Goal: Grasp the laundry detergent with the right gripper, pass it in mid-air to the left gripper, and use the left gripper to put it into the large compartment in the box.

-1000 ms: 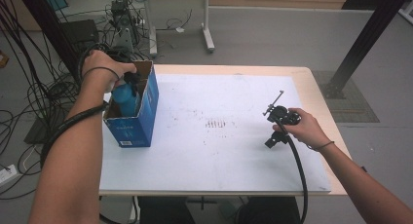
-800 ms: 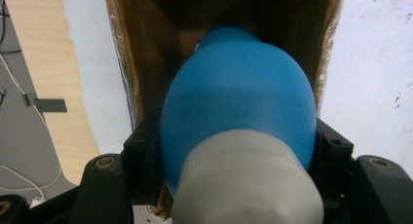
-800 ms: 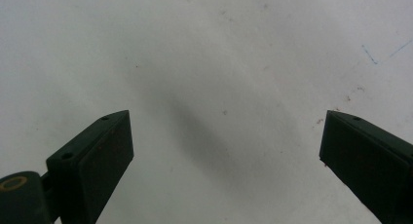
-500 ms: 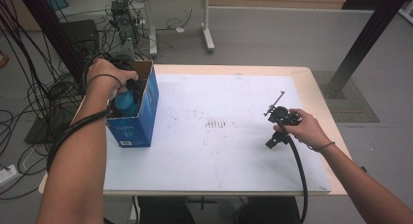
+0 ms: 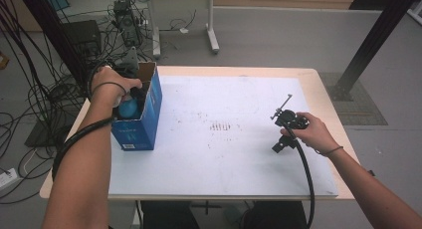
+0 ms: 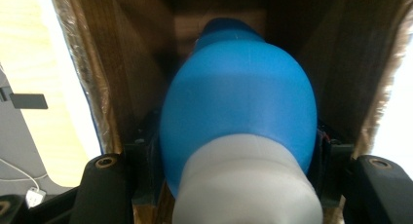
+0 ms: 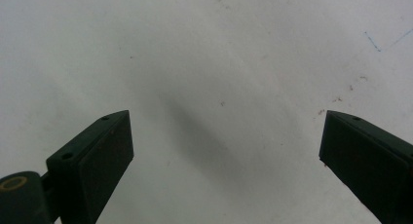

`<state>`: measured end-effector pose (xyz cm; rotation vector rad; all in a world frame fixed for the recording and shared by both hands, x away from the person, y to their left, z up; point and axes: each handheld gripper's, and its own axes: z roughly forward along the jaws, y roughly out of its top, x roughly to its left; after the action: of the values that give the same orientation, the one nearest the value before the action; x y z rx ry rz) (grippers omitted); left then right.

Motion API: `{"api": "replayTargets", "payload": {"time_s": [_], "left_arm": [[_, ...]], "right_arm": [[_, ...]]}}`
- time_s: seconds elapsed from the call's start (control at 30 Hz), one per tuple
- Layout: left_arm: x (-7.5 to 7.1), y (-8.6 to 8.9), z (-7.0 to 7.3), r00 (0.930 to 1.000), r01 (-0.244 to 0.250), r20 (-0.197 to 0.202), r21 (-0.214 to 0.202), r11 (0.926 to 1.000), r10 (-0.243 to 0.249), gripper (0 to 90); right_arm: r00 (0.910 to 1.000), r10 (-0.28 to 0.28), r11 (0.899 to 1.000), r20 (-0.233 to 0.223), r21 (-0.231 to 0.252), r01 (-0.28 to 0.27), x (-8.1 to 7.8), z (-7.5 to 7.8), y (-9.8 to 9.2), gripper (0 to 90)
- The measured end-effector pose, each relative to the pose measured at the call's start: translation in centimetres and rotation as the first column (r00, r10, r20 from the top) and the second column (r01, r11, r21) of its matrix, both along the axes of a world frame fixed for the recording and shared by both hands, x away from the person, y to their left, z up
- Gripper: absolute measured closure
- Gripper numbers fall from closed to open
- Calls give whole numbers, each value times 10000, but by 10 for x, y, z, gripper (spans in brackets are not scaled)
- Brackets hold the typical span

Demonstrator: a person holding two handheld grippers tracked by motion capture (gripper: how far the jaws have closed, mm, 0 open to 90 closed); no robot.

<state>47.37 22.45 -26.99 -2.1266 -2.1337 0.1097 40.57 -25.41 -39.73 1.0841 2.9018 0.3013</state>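
Blue bottle going into the box

The left gripper point(image 6: 238, 185) is clamped on the blue bottle point(image 6: 238, 112), inside the blue cardboard box point(image 5: 144, 124) at the table's point(image 5: 224, 164) left edge. The right gripper point(image 7: 226, 156) rests with jaws apart, well away.

blue bulb with white neck point(image 6: 237, 112) at 9 o'clock in blue carton point(image 5: 149, 114), brown inside; white tabletop point(image 5: 224, 159), black jaws.

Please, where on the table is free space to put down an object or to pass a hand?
The white mat is bare between the blue box and the right gripper, also along its near edge. It is crowded at the left: the box interior is occupied by the left gripper clamping the blue bulb.
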Motion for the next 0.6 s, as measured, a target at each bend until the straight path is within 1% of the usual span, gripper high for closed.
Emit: {"api": "replayTargets", "payload": {"time_s": [0.03, 0.13, 0.17, 0.4, 0.6], "left_arm": [[0, 0, 0, 10000, -10, 24, -28, 10000, 10, 374], [0, 0, 0, 10000, 23, -22, -6, 10000, -23, 374], [0, 0, 0, 10000, 21, -13, -5, 10000, -21, 374], [1, -1, -1, 10000, 19, -23, 54, 10000, -19, 374], [2, -1, -1, 10000, 22, -1, 58, 10000, -22, 374]], "right_arm": [[10000, -68, 10000, -49, -6, 68, 0, 0, 0, 54], [10000, -74, 10000, -41, -28, 74, 0, -1, 0, 54], [10000, 15, 10000, -29, -37, -15, 1, -1, 0, 54], [9999, -51, 10000, -103, 15, 51, 0, -2, 1, 54], [9999, -99, 9999, -80, -22, 99, 0, -2, 1, 53]]}}
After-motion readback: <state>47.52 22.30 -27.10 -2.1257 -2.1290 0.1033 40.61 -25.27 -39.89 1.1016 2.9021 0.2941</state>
